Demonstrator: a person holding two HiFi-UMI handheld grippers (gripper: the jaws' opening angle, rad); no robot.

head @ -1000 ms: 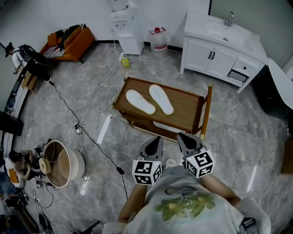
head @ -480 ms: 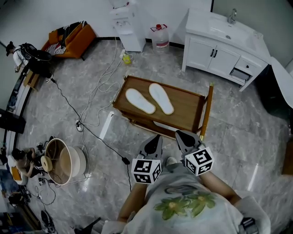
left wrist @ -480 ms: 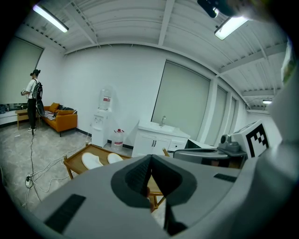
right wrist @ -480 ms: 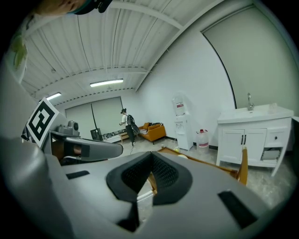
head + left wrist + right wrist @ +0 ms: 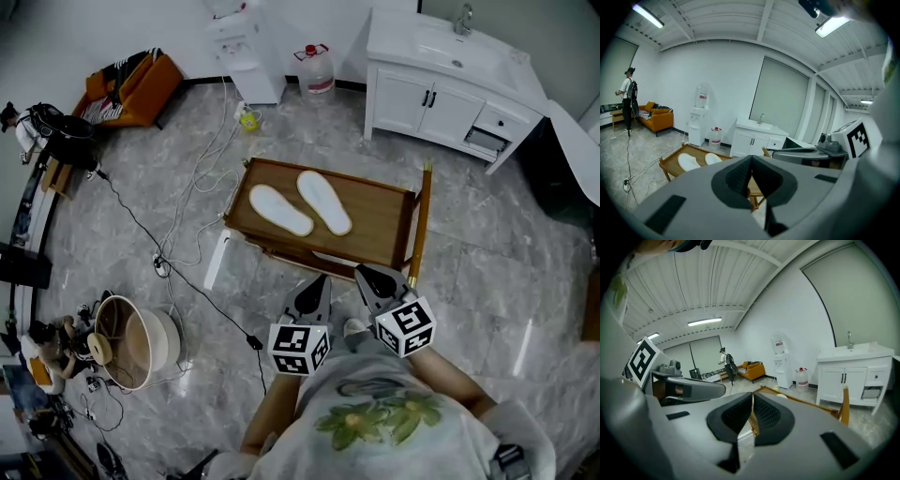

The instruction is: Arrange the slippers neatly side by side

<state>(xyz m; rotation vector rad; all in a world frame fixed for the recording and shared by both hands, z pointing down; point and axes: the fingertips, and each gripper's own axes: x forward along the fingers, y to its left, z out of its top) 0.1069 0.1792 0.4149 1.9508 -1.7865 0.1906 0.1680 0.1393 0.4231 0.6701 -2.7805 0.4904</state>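
White oval slippers (image 5: 324, 202) on brown wooden table (image 5: 375, 225), left tool (image 5: 321, 281), right tool (image 5: 364, 274) pinched closed (both empty)

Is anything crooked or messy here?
Yes. On the table, one slipper lies at a different angle from the other slipper, so they fan apart at one end instead of sitting straight side by side. Cables also sprawl loosely across the floor.

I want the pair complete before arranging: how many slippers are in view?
2. Both lie on the wooden table: the left slipper near its left end, the right slipper beside it toward the middle. Anything beneath the tabletop is hidden.
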